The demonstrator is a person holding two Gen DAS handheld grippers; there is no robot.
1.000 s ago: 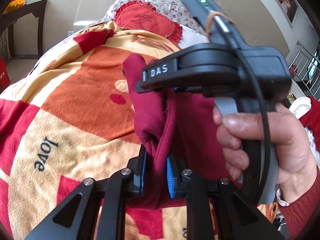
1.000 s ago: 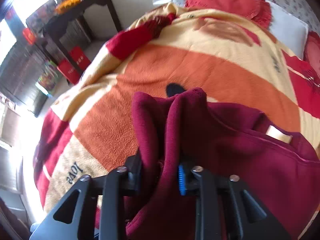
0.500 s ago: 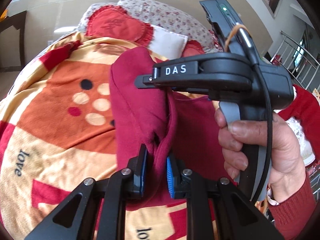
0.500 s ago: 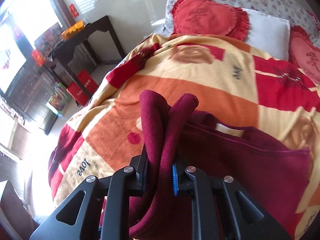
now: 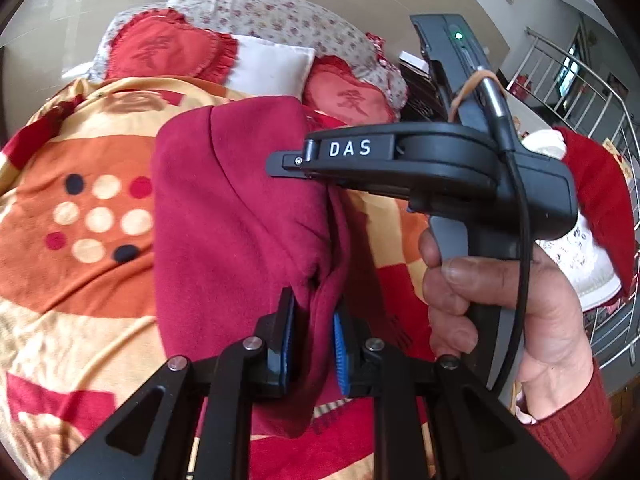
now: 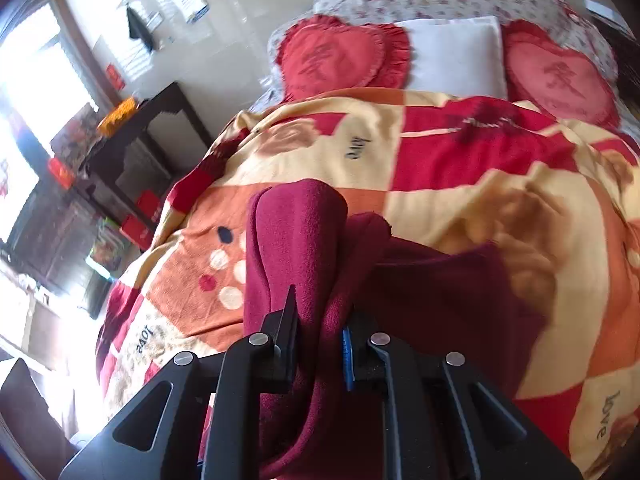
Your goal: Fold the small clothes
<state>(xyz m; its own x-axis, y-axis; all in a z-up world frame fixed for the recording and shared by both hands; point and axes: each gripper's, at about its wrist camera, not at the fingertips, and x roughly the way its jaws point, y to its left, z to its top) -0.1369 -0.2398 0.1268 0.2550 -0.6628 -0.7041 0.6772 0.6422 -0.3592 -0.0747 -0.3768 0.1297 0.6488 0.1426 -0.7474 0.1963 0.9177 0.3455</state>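
You are raising the maroon garment [image 5: 240, 216] higher off the blanket [image 5: 80, 280] than a second ago. Left gripper [image 5: 312, 340] and right gripper [image 6: 320, 340] are each clamping bunched fabric. Folding is under way; laying flat is remaining.

"DAS" on right hand-held gripper [image 5: 316, 178], "love" on blanket [image 6: 144, 338]

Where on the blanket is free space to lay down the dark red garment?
Free: the orange patch of the blanket with dots, left of the garment, and the cream and red squares between it and the heart cushions. Crowded: the middle, where both hand-held grippers clamp the cloth.
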